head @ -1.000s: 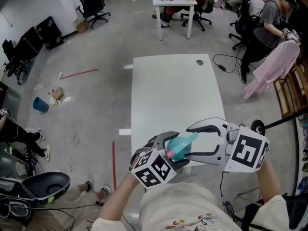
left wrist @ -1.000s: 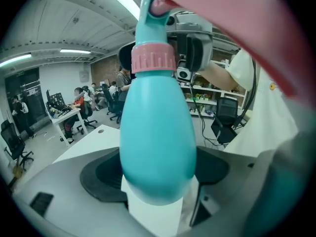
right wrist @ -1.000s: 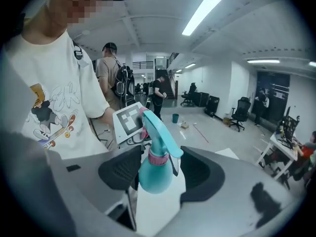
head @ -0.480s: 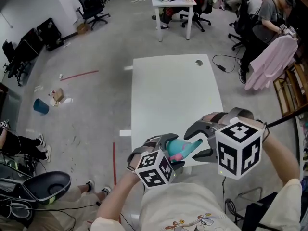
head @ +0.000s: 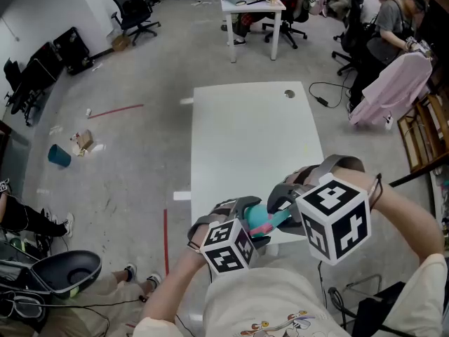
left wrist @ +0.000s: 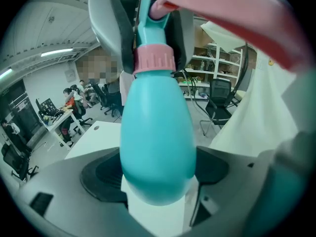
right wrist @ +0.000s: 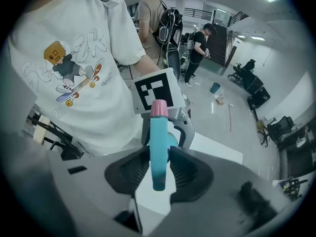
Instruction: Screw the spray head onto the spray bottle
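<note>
My left gripper [head: 244, 220] is shut on the belly of the teal spray bottle [head: 257, 220] and holds it above the near edge of the white table [head: 252, 132]. In the left gripper view the bottle [left wrist: 157, 137] fills the gap between the pads, and its pink collar [left wrist: 154, 60] points away. My right gripper [head: 282, 206] comes in from the right. Its jaws are closing on the teal spray head [right wrist: 158, 147], which has a pink tip [right wrist: 158, 108], and both pads touch its stem. Behind it shows the left gripper's marker cube [right wrist: 155, 92].
The white table stretches away ahead of me, with a round cable hole [head: 290, 93] at its far right. A second desk [head: 254, 5] and office chairs [head: 133, 9] stand further off. Seated people and a pink garment [head: 389, 93] are at the right. A teal bucket [head: 59, 154] lies on the floor at the left.
The right gripper has rolled so that its marker cube faces up, has shifted left toward the bottle, and its jaws have narrowed onto the spray head. The left gripper has hardly moved.
</note>
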### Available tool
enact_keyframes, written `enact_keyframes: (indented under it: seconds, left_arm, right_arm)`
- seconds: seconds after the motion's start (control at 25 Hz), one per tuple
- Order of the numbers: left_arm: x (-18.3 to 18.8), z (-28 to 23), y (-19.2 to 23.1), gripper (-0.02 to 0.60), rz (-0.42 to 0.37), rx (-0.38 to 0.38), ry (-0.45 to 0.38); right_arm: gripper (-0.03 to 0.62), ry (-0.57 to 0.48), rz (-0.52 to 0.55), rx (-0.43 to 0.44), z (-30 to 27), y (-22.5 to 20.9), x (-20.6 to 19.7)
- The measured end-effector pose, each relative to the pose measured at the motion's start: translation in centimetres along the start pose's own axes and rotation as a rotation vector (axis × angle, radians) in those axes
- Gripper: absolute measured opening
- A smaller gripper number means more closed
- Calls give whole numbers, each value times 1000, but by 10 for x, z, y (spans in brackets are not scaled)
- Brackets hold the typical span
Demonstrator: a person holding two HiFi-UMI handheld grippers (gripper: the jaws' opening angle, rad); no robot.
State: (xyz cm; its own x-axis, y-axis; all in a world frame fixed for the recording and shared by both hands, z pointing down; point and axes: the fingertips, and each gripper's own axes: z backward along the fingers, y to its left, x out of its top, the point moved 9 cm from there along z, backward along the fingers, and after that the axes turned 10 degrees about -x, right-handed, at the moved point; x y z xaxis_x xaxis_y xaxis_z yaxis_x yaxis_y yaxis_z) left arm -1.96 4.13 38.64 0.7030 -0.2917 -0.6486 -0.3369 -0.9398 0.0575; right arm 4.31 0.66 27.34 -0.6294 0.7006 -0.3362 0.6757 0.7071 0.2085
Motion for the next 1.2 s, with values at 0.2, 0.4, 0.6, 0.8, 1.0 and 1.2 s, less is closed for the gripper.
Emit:
enact_keyframes:
  seconds: [0.2, 0.4, 0.6, 0.8, 1.0, 1.2]
  left_arm:
    - [-6, -4, 3, 411, 81, 40, -44]
    - [-12, -2, 12, 411, 182, 207, -32]
    - [-4, -4, 22, 411, 181, 178, -64]
    - [-7, -3, 22, 411, 95, 133, -43]
    - [-3, 2, 13, 411, -18, 76, 3]
    - [1, 4, 12, 411, -16, 61, 6]
  right_arm:
    - [130, -15, -215, -10, -8, -9, -9]
    - [130, 46, -542, -59, -15, -25, -16]
    - [139, 43, -459, -97, -4, -29, -22]
    - [195, 10, -369, -52, 10, -30, -19]
    - [199, 30, -261, 10, 9, -22, -14]
    - [197, 18, -226, 10, -3, -16, -14]
